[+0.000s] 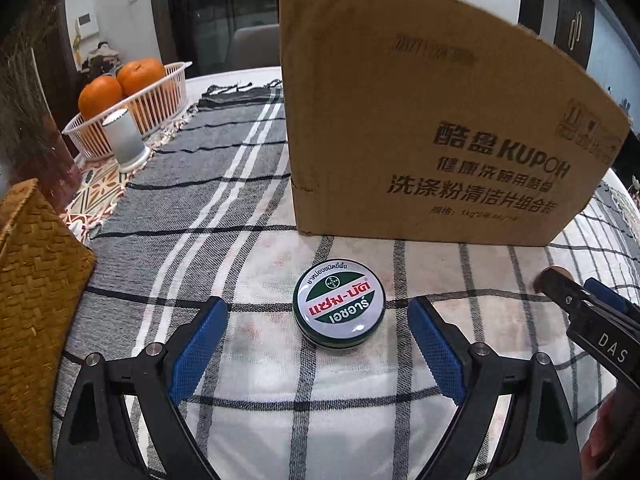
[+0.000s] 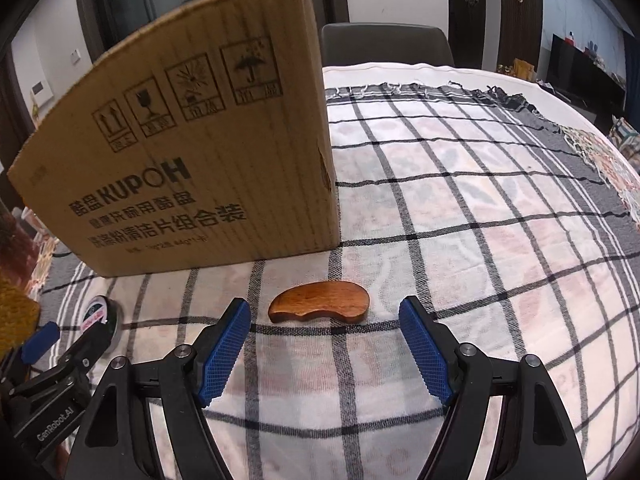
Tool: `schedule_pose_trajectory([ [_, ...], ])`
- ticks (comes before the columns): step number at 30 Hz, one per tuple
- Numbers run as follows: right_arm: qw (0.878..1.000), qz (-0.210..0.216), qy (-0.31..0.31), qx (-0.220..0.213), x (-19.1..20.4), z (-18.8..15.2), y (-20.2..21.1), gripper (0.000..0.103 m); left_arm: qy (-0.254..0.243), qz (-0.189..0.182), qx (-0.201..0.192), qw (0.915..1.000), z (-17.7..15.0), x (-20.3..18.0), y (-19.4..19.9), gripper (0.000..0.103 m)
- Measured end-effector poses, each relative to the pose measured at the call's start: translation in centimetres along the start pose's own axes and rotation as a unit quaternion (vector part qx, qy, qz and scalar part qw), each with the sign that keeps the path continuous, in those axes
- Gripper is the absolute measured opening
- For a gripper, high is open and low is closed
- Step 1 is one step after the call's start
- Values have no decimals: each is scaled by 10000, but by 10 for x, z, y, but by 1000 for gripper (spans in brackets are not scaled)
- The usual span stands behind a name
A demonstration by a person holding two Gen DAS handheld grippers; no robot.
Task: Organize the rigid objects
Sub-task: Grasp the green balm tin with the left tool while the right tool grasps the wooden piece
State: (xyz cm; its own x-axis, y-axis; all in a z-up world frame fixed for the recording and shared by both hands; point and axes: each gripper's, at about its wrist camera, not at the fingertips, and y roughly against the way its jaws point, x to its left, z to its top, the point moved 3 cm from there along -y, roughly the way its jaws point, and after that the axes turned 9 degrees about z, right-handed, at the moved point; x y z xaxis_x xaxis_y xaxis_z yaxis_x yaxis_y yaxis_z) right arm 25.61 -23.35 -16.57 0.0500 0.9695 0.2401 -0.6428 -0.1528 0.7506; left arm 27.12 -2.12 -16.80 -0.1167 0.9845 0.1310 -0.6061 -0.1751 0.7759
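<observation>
A round green and white balm tin [image 1: 339, 304] with red Thai lettering lies on the checked cloth, just ahead of my open, empty left gripper [image 1: 318, 316]. A brown kidney-shaped wooden piece [image 2: 320, 306] lies on the cloth just ahead of my open, empty right gripper [image 2: 325, 314]. A tall cardboard box [image 1: 432, 120] printed KUPOH stands behind both objects; it also shows in the right wrist view [image 2: 192, 152]. The tin shows at the left edge of the right wrist view [image 2: 100, 312], behind the left gripper's fingers [image 2: 40, 338].
A woven basket [image 1: 36, 288] stands at the left. A white basket [image 1: 132, 116] with two oranges and a white cylinder [image 1: 124, 140] stand at the far left. The right gripper's fingertip [image 1: 560, 284] reaches in from the right. A chair [image 2: 384, 46] stands behind the table.
</observation>
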Motion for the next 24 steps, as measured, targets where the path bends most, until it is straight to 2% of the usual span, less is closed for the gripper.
schedule_pose_trajectory([
  [4, 10000, -38, 12, 54, -1, 1, -7, 77, 7, 23, -8, 10000, 1, 0, -6, 92],
  [7, 10000, -13, 5, 67, 0, 2, -11, 77, -7, 24, 7, 10000, 3, -1, -10, 87],
  [11, 10000, -31, 2, 67, -1, 1, -13, 74, -34, -10, 53, 10000, 3, -2, -17, 76],
  [13, 10000, -24, -7, 40, -1, 1, -12, 66, -48, -84, 99, 9999, 2, -2, -20, 70],
  [15, 10000, -3, -8, 27, -2, 2, -12, 59, -52, -108, 50, 9999, 3, -4, -19, 59],
  [17, 10000, 26, -1, 24, -2, 2, -12, 58, -81, -187, 47, 9998, 4, -6, -17, 51],
  [24, 9999, 117, 18, 5, 0, 2, -9, 58, -98, -349, 25, 9993, 3, -8, -11, 51],
])
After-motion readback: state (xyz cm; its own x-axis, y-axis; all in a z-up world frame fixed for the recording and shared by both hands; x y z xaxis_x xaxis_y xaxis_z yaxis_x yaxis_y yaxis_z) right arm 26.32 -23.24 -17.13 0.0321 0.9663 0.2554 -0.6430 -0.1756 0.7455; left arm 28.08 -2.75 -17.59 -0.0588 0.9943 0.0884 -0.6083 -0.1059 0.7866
